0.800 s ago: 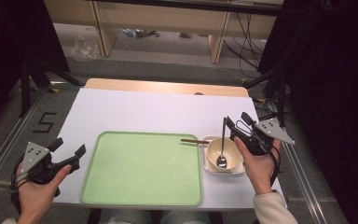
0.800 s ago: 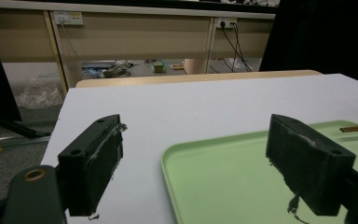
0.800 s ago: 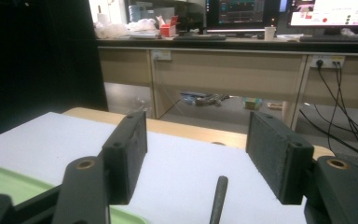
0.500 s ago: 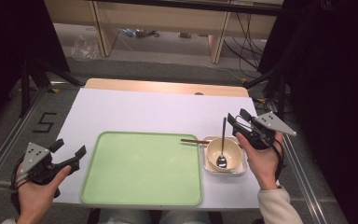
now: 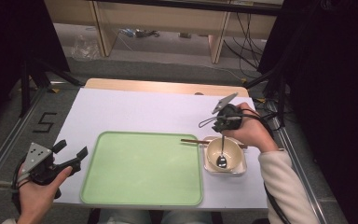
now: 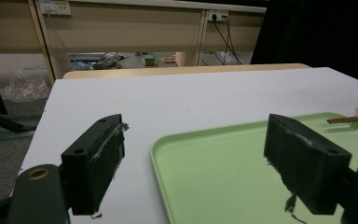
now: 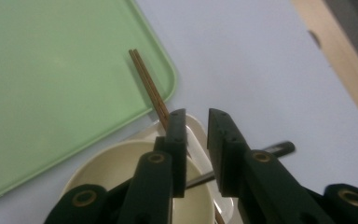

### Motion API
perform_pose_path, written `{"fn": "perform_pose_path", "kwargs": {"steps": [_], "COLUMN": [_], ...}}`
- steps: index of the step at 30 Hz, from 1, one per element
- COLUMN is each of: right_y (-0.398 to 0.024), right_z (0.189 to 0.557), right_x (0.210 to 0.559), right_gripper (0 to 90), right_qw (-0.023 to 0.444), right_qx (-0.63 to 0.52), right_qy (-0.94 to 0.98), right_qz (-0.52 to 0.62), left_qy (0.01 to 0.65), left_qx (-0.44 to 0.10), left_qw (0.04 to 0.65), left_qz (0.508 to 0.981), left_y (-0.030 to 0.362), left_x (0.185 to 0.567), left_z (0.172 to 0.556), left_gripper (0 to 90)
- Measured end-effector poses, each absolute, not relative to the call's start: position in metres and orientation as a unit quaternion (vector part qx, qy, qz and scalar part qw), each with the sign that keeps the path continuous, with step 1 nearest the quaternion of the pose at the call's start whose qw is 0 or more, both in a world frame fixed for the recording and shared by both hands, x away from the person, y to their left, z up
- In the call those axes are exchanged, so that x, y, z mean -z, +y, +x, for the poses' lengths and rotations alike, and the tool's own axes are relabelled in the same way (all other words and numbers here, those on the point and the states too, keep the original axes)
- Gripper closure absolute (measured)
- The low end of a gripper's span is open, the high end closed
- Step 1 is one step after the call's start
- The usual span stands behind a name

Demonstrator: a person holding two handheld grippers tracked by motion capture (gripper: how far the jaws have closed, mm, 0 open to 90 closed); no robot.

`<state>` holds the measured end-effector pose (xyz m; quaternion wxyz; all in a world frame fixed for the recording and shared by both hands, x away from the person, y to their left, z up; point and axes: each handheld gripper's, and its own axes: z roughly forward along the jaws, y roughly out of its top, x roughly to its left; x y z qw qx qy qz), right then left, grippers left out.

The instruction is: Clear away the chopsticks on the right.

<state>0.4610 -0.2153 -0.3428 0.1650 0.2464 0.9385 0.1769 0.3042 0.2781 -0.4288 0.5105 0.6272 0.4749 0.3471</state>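
The right hand-held gripper [image 5: 222, 132] hangs over the bowl [image 5: 223, 155] near the worktop's [image 5: 135, 112] right edge, pointing down at it. In the right gripper view its jaws stand close together with a narrow gap between them, and the spoon's [image 5: 222, 151] dark handle passes behind them; whether the pads press on the handle cannot be told. The spoon's head lies in the bottom of the bowl, its handle rising toward the gripper. The bowl sits in a small white dish [image 5: 241, 169] just beside the right edge of the green tray [image 5: 140, 172] (which lies along the worktop's near edge). A pair of brown chopsticks [image 5: 192, 141] reaches from the dish onto the tray's far right corner. The left hand-held gripper [image 5: 70, 154] is held at the worktop's near left corner, jaws wide apart with nothing between them, aimed across the tray.
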Motion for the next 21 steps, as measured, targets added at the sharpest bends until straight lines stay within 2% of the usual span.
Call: {"fn": "perform_pose_path", "kwargs": {"steps": [3,7,21], "right_y": [-0.200,-0.186,-0.169], "right_z": [0.476,0.488,0.505], "right_x": [0.357,0.374,0.415], "right_gripper": [90.0,90.0,90.0], "right_qw": [0.155,0.146,0.104], "right_qx": [-0.132,-0.084,-0.060], "right_qy": [0.950,0.958,0.934], "right_qz": [0.236,0.232,0.337], "left_qy": [0.475,0.475,0.478], "left_qx": [-0.346,-0.347,-0.342], "left_qw": [0.510,0.509,0.512], "left_qz": [0.628,0.628,0.627], "left_y": [0.278,0.279,0.277], "left_x": [0.429,0.429,0.429], "left_z": [0.304,0.304,0.303], "left_gripper": [19.9,19.9,19.9]}}
